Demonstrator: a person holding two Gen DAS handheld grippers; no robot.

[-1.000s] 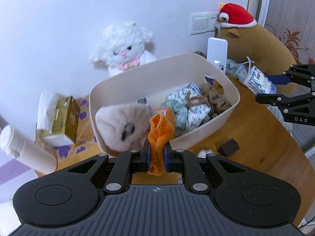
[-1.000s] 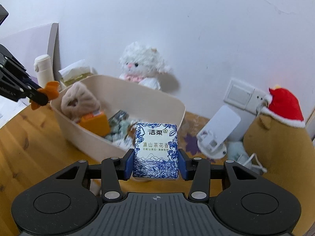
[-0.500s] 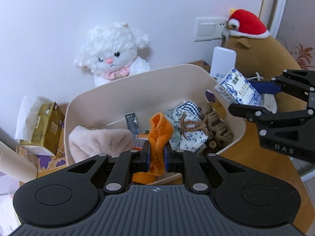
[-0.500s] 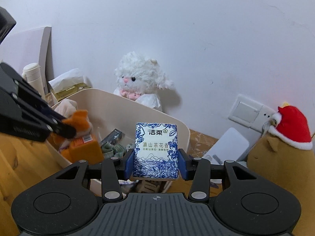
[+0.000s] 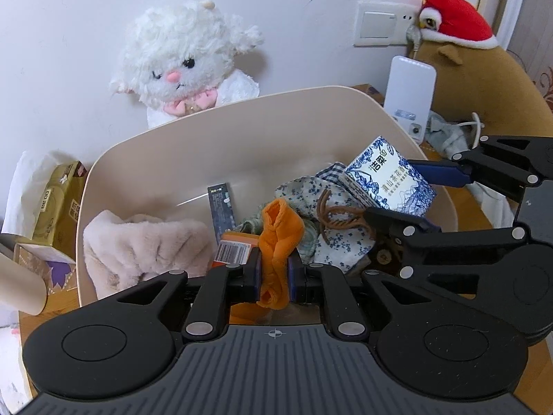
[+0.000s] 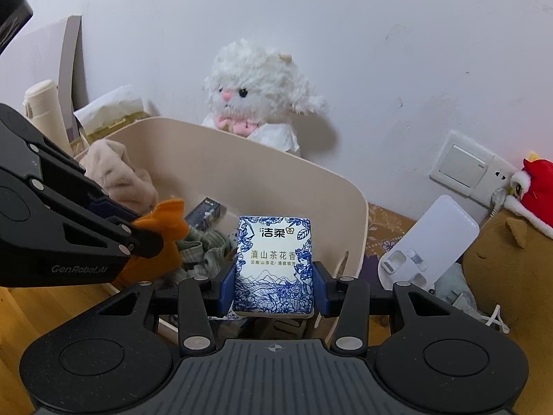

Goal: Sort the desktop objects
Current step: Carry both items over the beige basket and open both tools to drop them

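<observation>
A beige bin (image 5: 242,138) (image 6: 276,186) holds a pink fluffy cloth (image 5: 145,242), floral cloths (image 5: 331,228), a dark box (image 5: 221,207) and an orange carton (image 5: 235,250). My left gripper (image 5: 274,275) is shut on an orange cloth (image 5: 278,235) over the bin's near rim; it also shows in the right wrist view (image 6: 166,223). My right gripper (image 6: 273,285) is shut on a blue-and-white tissue pack (image 6: 273,263) and holds it above the bin's right side; the pack also shows in the left wrist view (image 5: 387,176).
A white plush sheep (image 5: 186,58) sits behind the bin against the wall. A brown plush with a red hat (image 5: 477,69) and a white stand (image 5: 409,90) are at the right. A gold tissue box (image 5: 52,200) and a cream bottle (image 6: 41,110) stand left of the bin.
Both grippers have moved forward over the bin with their loads. The tissue pack has come from the right of the bin to above its inside. The two grippers are now close together.
</observation>
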